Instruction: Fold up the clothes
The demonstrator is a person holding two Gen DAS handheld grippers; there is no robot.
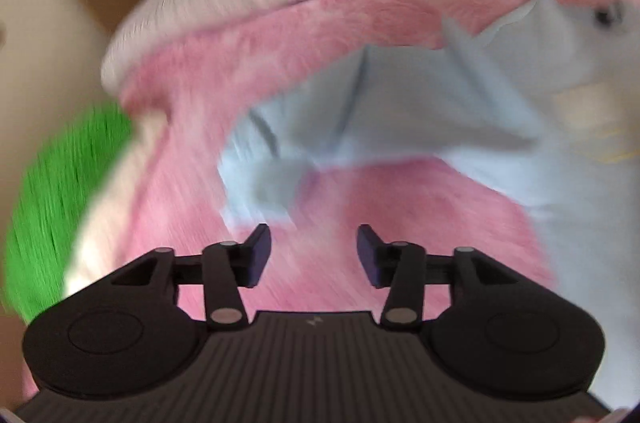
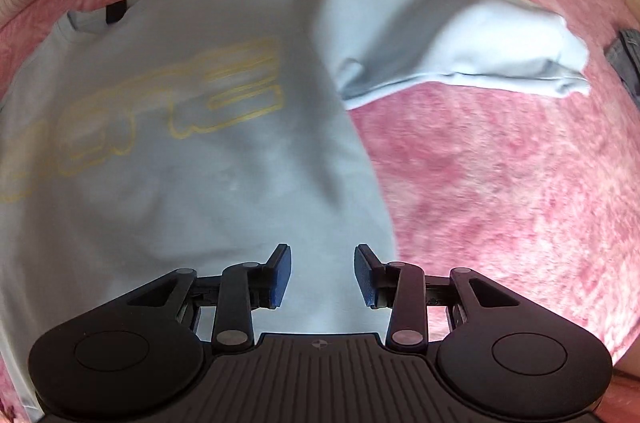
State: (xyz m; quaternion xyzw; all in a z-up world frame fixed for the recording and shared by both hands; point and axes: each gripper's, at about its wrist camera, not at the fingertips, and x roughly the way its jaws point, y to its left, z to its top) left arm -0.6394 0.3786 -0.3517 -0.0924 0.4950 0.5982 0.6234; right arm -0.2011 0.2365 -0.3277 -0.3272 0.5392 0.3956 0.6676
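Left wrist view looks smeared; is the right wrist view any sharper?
Left wrist: heavy motion blur over the shirt and pink blanket; only the left gripper is crisp. Right wrist: sharper, mild blur on the yellow print, fisheye bending at edges.

One light-blue sweatshirt point(image 2: 160, 143), one pink blanket point(image 2: 500, 183), two hand-held grippers, left point(image 1: 314, 255), right point(image 2: 323, 275)
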